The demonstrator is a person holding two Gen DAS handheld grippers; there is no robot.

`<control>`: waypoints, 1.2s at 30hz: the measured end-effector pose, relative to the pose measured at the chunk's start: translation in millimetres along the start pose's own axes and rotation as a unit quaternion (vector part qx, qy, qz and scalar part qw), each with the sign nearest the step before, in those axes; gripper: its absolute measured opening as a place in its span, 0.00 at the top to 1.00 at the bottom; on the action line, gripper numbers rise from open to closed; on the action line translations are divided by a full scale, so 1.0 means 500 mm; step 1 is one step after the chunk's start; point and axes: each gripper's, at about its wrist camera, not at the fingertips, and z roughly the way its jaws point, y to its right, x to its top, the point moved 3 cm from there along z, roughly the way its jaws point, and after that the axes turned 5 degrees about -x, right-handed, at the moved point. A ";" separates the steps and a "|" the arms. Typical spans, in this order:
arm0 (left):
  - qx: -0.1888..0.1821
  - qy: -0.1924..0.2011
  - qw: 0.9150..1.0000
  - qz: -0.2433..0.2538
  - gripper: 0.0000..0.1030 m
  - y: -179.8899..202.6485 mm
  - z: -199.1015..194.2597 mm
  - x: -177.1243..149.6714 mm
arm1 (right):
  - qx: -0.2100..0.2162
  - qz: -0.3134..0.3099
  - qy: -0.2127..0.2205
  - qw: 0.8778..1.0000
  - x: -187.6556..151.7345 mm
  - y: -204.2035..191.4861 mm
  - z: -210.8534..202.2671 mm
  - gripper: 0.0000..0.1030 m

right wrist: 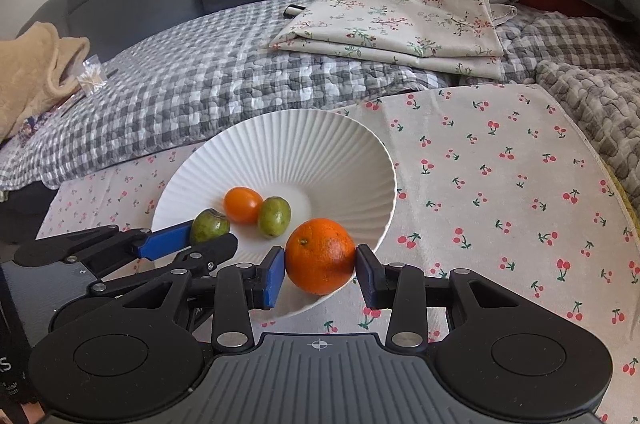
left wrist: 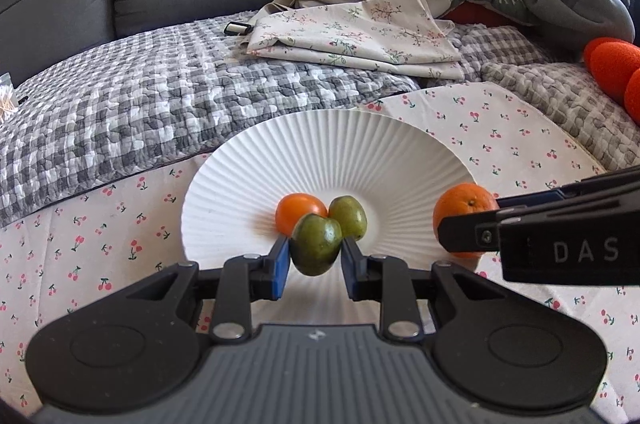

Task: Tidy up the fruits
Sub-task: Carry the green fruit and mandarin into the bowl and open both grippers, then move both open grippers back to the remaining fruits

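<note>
Left tongs (left wrist: 316, 256) are gripping a green fruit (left wrist: 316, 246) between the blue pads, holding it over the near edge of the plate (left wrist: 332, 148). From the right wrist view the same fruit (right wrist: 210, 226) is sitting at the plate's (right wrist: 280, 144) near-left rim, apparently lifted clear of it, though the gap is hard to confirm.

In the plate's middle, a small orange fruit (left wrist: 298, 214) and a second green fruit (left wrist: 349, 217) are lying touching each other.

Right tongs (right wrist: 321, 264) are closing on the big orange (right wrist: 321, 255), pads pressing both sides, at the plate's near-right rim. Whether it is resting on the rim or just above it, cannot tell.

The plate is sitting on a cherry-print cloth (right wrist: 500, 164), which is lying over a checked quilt (right wrist: 192, 84); folded floral fabric (right wrist: 400, 24) is lying farther back.

Step in hand, as judged: both tongs are bringing their fruit to the plate, two pieces already in. Next move is calling for each load to travel inward past the rim, lowering beside the resting pair without knocking them, then pads opening. The round orange is looking likely to roll toward the centre on the sloping ribs.
</note>
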 end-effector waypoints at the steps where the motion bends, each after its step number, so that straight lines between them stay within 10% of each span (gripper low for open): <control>1: 0.001 0.000 1.000 0.000 0.75 0.000 0.001 -0.001 | 0.005 0.003 0.000 1.000 0.000 0.001 0.003 0.63; 16: -0.007 0.014 0.997 -0.080 0.63 -0.069 -0.090 0.015 | 0.012 0.052 0.007 0.999 0.014 0.028 -0.075 0.54; 23: -0.008 0.010 0.993 -0.116 0.52 -0.083 -0.159 -0.005 | 0.021 0.030 0.011 0.999 -0.012 0.004 -0.145 0.22; 36: 0.011 0.003 0.994 -0.112 0.21 -0.061 -0.266 -0.048 | 0.035 0.004 0.014 0.999 -0.053 -0.015 -0.233 0.13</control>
